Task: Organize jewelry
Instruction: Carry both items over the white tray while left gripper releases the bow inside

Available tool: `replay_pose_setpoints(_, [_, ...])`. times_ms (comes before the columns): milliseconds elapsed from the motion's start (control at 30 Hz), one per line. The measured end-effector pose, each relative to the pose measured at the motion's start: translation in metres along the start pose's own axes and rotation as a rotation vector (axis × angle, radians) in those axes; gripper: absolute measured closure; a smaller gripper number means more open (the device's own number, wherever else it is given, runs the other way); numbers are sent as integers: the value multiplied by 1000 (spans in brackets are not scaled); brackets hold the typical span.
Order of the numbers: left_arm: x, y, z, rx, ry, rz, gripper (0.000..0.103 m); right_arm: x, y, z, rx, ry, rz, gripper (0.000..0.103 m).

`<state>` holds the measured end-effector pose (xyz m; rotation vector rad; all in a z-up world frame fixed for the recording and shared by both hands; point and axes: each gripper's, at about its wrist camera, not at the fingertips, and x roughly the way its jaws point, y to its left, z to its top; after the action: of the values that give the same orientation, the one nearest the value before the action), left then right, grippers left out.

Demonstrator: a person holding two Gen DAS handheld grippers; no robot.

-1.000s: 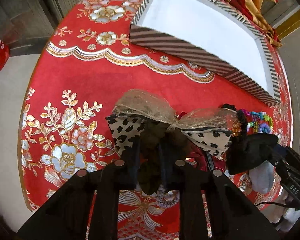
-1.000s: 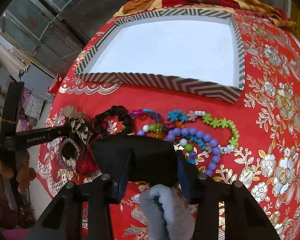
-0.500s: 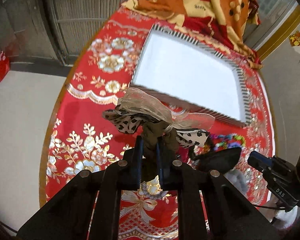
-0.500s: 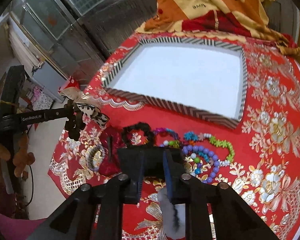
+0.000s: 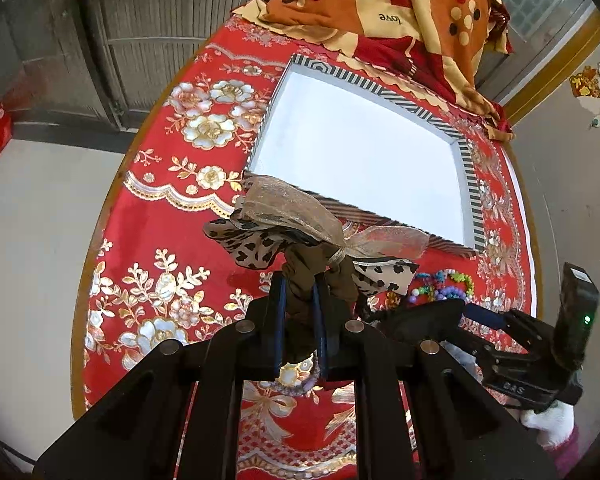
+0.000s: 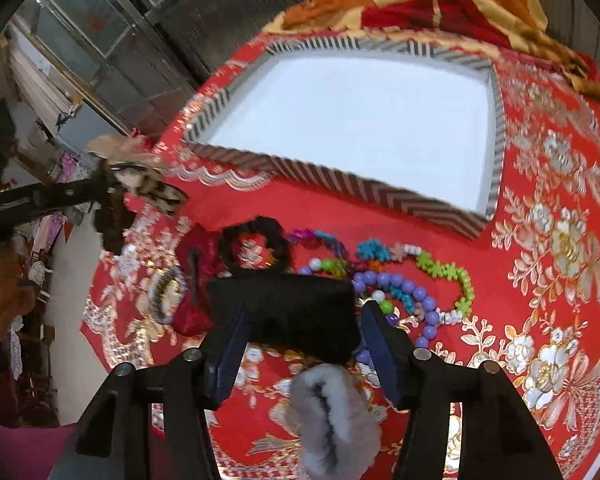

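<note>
My left gripper (image 5: pixel 299 284) is shut on a brown scrunchie (image 5: pixel 306 264) with a leopard-print and gauze bow (image 5: pixel 292 216), held in the air above the red cloth. From the right wrist it shows at the left (image 6: pixel 110 192). My right gripper (image 6: pixel 302 312) has its jaws opening around a black fabric hair piece (image 6: pixel 288 308); a narrow gap shows at the right pad. A grey furry scrunchie (image 6: pixel 332 420) hangs below it. The white tray (image 6: pixel 300 168) with a striped rim lies beyond, with nothing in it.
On the cloth lie a black scrunchie (image 6: pixel 256 248), bead bracelets (image 6: pixel 400 288), a green bracelet (image 6: pixel 456 280), a red fabric piece (image 6: pixel 196 312) and a striped ring (image 6: pixel 166 292). An orange blanket (image 5: pixel 380 12) lies behind the tray. The round table's edge (image 5: pixel 100 240) drops to the floor at left.
My left gripper has risen with the bow scrunchie off the cloth. The right jaws squeezed the black piece and have since widened around it.
</note>
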<state>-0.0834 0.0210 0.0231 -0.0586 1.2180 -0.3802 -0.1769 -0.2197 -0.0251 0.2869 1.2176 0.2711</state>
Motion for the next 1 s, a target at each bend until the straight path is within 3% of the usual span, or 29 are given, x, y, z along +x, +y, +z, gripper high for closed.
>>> replay_pose_setpoints(100, [3, 2, -1, -12, 12, 4, 92, 12, -9, 2, 13, -1, 15, 49])
replay_pose_setpoints(233, [4, 3, -2, -19, 21, 2, 92, 22, -9, 2, 4, 9, 49, 82])
replay_pose_setpoints(300, [2, 4, -1, -21, 16, 2, 92, 15, -3, 1, -20, 1, 66, 91])
replay_pose_setpoints(733, [-14, -9, 41, -9, -63, -29, 92, -61, 10, 42, -7, -192, 100, 91])
replay_pose_setpoints(1000, [14, -27, 79, 10, -75, 9, 92, -52, -4, 78, 91, -243, 76, 91])
